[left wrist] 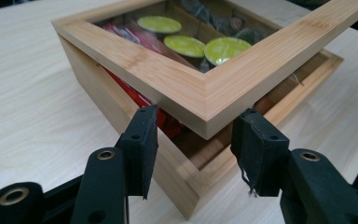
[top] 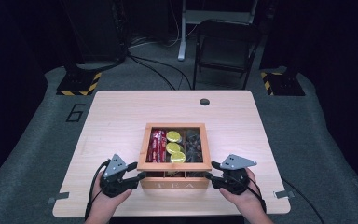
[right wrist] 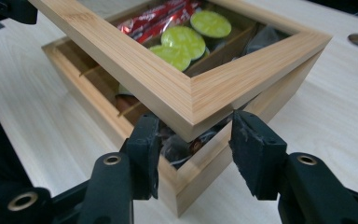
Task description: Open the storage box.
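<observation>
Two part-open tools, left (left wrist: 193,135) and right (right wrist: 193,140), each clamping a corner of the raised bamboo lid (top: 174,165) (glass-paned)

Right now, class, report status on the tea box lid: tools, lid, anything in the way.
Left tool and right tool at the lid's front corners. Lid raised off the tea box. Nothing in the way.

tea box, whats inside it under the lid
Through the lifted lid of the tea box: red packets, green capsules, dark items too dim to identify. The front compartments stay hidden.
</observation>
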Tool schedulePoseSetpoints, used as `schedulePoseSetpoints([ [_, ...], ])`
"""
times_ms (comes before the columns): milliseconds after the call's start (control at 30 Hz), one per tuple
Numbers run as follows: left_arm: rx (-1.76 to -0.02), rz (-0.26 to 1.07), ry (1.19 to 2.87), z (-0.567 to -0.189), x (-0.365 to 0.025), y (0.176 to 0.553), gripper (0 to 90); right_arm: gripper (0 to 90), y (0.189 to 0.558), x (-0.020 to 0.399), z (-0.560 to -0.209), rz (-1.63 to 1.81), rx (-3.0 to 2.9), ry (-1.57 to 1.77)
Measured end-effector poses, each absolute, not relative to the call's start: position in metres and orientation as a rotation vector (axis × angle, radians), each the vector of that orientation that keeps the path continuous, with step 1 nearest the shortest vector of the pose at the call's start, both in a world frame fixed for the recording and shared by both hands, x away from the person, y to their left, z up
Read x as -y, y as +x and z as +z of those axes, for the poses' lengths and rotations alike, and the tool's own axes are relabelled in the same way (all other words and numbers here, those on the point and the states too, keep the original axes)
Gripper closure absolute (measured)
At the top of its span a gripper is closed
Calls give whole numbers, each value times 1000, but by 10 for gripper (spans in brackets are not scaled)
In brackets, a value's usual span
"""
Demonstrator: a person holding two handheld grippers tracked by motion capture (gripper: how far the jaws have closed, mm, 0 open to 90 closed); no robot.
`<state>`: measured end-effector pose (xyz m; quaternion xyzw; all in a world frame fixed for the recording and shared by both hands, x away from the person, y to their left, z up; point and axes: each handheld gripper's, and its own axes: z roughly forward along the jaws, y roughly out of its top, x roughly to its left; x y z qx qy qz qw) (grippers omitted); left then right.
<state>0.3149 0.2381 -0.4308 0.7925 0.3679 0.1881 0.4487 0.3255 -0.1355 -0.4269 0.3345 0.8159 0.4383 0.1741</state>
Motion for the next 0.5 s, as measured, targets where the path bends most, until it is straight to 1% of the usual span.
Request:
schedulePoseSetpoints([
  [100,-903,494,1942,-422,-237,316,510,528,329,136,-421,1266,-2289,950],
  [500,-884,520,1917,-398,-239,327,516,535,343,136,-402,1296,-2225,929],
])
